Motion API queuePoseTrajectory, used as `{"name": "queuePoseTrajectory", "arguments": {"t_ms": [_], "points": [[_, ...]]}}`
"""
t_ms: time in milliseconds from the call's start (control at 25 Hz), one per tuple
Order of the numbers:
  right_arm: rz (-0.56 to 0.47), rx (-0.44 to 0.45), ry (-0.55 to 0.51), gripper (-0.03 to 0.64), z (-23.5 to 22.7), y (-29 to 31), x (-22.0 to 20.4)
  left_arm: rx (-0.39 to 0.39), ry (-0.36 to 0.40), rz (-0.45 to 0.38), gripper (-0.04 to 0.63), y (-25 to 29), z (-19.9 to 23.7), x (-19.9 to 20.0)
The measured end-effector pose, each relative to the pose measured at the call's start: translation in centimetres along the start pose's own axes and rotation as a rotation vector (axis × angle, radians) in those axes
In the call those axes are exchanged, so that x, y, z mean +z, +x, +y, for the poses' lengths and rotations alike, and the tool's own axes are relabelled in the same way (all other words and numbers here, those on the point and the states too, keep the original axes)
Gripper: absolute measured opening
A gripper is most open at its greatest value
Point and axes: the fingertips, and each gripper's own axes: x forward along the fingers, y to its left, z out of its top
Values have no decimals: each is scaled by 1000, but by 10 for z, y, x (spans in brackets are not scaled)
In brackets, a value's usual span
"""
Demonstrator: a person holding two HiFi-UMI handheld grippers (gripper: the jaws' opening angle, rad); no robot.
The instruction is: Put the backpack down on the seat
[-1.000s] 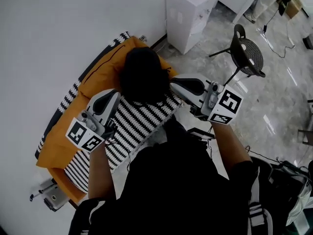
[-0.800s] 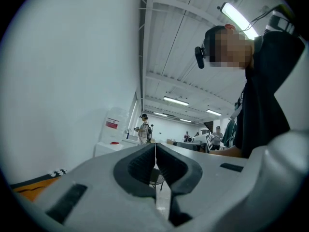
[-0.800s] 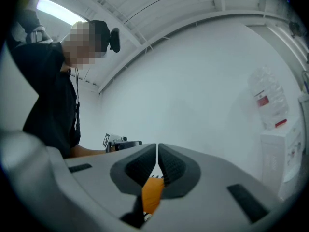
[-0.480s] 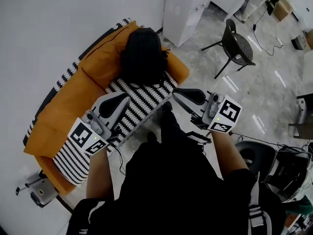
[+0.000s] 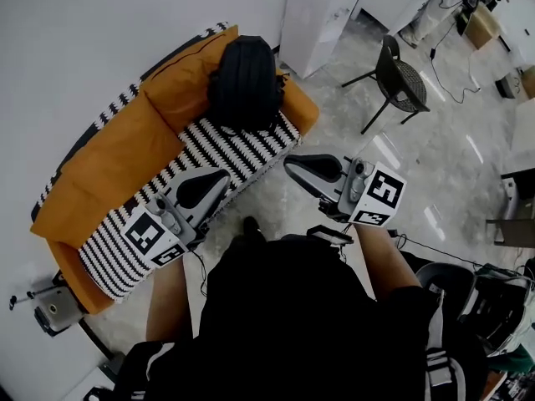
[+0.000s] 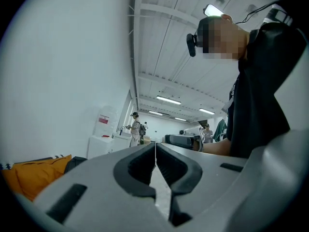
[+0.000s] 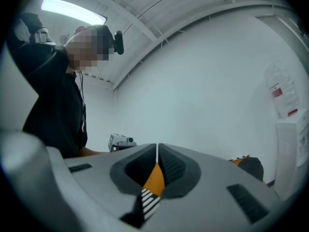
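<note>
The black backpack (image 5: 244,82) stands on the striped seat of the orange sofa (image 5: 109,165), leaning on the back cushion at the sofa's right end. My left gripper (image 5: 222,179) hangs shut and empty over the seat's front edge, well short of the backpack. My right gripper (image 5: 289,166) is shut and empty too, over the floor beside the sofa. In the left gripper view the jaws (image 6: 155,151) meet, with the backpack (image 6: 76,162) small at the lower left. The right gripper view shows closed jaws (image 7: 157,151) and the backpack (image 7: 251,167) at the right.
A white cabinet (image 5: 322,15) stands against the wall past the sofa's right end. A black chair (image 5: 399,78) sits on the marble floor to the right. Bags and gear (image 5: 493,307) lie at the lower right; a small wheeled device (image 5: 50,307) sits at the sofa's left end.
Both grippers have drawn back from the sofa, away from the backpack, as the person stepped backward. The backpack has stayed put on the seat.
</note>
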Motion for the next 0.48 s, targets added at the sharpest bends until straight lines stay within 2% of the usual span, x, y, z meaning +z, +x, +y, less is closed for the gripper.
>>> {"name": "queuePoseTrajectory", "arguments": {"t_ms": [280,480], "points": [[-6,111,-35,34,58,-31,6,32,9,44,23,8,-68,-10],[-18,128,8,34,100,-78,-12,37,-10,106,23,19,-122,-36]]}}
